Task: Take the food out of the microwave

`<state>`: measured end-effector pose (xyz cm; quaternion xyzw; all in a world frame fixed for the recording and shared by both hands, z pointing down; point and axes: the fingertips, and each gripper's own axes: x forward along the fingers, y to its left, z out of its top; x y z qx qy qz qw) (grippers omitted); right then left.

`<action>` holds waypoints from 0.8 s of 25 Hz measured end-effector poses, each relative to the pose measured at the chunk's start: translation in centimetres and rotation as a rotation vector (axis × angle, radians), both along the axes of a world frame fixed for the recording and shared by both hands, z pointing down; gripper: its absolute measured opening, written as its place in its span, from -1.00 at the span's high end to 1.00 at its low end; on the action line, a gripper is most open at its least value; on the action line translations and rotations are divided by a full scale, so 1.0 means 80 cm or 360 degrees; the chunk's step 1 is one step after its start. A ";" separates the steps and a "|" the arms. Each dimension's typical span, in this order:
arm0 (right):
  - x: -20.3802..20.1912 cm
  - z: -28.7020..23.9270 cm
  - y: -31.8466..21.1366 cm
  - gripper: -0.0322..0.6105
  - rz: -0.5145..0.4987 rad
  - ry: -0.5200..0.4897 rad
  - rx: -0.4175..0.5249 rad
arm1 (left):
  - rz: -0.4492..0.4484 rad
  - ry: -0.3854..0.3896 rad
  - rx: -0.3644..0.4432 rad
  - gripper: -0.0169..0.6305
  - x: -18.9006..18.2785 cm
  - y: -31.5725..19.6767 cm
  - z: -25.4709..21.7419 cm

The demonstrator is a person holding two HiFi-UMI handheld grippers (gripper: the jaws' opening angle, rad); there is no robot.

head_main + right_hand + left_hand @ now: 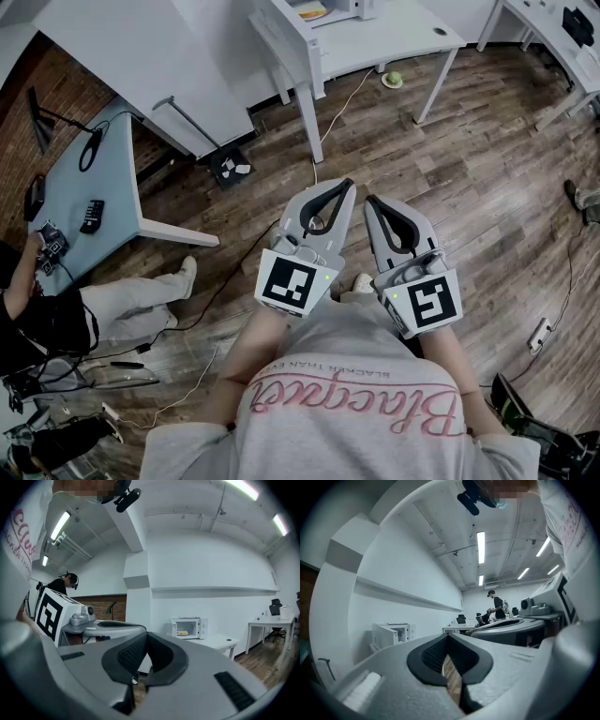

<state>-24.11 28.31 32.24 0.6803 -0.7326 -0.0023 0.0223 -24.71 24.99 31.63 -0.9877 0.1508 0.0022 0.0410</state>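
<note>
The left gripper (343, 187) and the right gripper (372, 202) are held side by side, each with its jaws pressed together on nothing. Far ahead of the right gripper, slightly to its right, the microwave (189, 628) is seen on a white table (219, 642), with the food (183, 633) lying inside it.

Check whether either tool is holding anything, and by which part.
Nothing is held. The left tool and the right tool both have their jaws together with nothing between them, far from the microwave across the room.
</note>
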 end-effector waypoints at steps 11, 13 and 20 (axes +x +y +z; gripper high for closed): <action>0.011 -0.003 -0.005 0.87 -0.0007 0.0052 0.0019 | 0.0007 0.0006 0.0011 0.93 0.014 -0.005 0.002; 0.020 -0.003 -0.003 0.87 -0.0050 0.0047 0.0034 | -0.0004 0.0010 0.0008 0.93 0.028 -0.004 0.004; 0.069 0.006 -0.008 0.87 -0.0072 0.0071 0.0006 | -0.0065 0.0028 -0.0024 0.93 0.066 -0.009 0.013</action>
